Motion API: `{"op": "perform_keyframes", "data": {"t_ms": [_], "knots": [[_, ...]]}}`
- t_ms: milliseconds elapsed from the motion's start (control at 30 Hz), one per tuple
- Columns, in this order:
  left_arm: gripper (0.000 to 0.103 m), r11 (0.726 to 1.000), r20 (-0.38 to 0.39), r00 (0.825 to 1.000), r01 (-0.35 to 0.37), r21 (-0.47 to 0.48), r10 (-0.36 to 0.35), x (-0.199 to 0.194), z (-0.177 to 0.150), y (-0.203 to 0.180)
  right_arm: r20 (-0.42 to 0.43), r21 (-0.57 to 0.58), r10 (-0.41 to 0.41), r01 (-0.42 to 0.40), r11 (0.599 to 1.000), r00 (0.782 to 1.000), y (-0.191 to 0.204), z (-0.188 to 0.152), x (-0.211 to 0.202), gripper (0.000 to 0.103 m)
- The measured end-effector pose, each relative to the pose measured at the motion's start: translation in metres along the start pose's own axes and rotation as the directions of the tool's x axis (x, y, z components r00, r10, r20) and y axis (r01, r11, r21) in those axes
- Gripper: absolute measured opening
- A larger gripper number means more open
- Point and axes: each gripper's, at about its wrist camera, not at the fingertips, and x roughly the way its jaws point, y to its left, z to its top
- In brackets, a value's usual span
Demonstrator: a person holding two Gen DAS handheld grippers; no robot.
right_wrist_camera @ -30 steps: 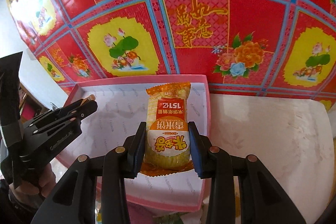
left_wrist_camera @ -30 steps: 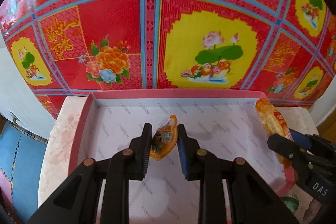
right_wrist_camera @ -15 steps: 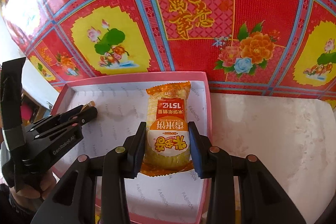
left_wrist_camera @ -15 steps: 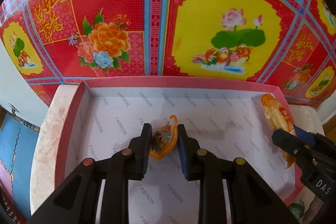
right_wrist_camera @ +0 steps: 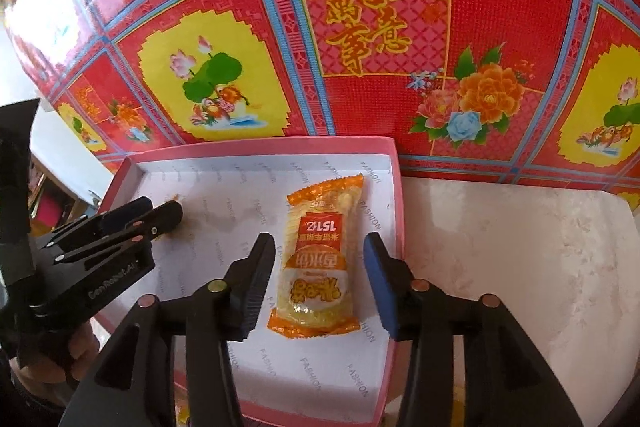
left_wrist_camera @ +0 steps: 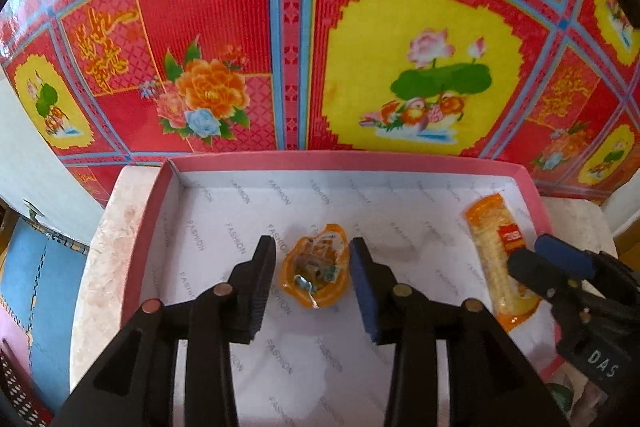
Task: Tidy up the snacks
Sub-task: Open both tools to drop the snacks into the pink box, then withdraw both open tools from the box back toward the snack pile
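Note:
A pink box point(left_wrist_camera: 340, 159) lined with white paper sits on a marble table. A small orange snack packet point(left_wrist_camera: 315, 271) lies on the box floor between the fingers of my left gripper point(left_wrist_camera: 313, 275), which is open around it. A long orange rice-cracker packet point(right_wrist_camera: 316, 263) lies flat at the box's right side, between the fingers of my right gripper point(right_wrist_camera: 320, 279), which is open. The cracker packet also shows in the left wrist view point(left_wrist_camera: 498, 251), with the right gripper point(left_wrist_camera: 552, 259) over it. The left gripper point(right_wrist_camera: 160, 219) shows in the right wrist view.
A red, yellow and blue flowered sheet point(left_wrist_camera: 280, 27) stands right behind the box. The marble table top point(right_wrist_camera: 520, 247) extends to the right of the box point(right_wrist_camera: 396, 187). Blue floor point(left_wrist_camera: 52, 291) lies left of the table.
Both grippers have opened and let go of their packets, which now lie on the box floor. Both grippers moved closer to the box.

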Motion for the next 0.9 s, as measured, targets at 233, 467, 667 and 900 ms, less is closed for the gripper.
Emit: {"op": "perform_keyframes", "data": {"t_ms": [233, 467, 667, 900], "knots": [[0.04, 1.0, 0.013, 1.0, 0.012, 0.001, -0.012, -0.021, 0.0, 0.0, 0.005, -0.002, 0.004, -0.004, 1.0, 1.0, 0.002, -0.002, -0.013, 0.048], [0.04, 1.0, 0.014, 0.999, 0.029, -0.008, -0.029, -0.036, -0.009, 0.002, 0.014, 0.01, 0.003, -0.003, 1.0, 1.0, -0.002, -0.009, -0.03, 0.048], [0.04, 1.0, 0.017, 1.0, 0.023, -0.008, -0.023, -0.056, -0.022, -0.005, 0.026, 0.002, 0.011, -0.011, 1.0, 1.0, -0.001, -0.015, -0.043, 0.048], [0.04, 1.0, 0.016, 1.0, 0.013, -0.005, -0.013, -0.074, -0.034, -0.007, 0.036, 0.002, 0.016, -0.016, 1.0, 0.999, -0.002, -0.023, -0.061, 0.048]]}}
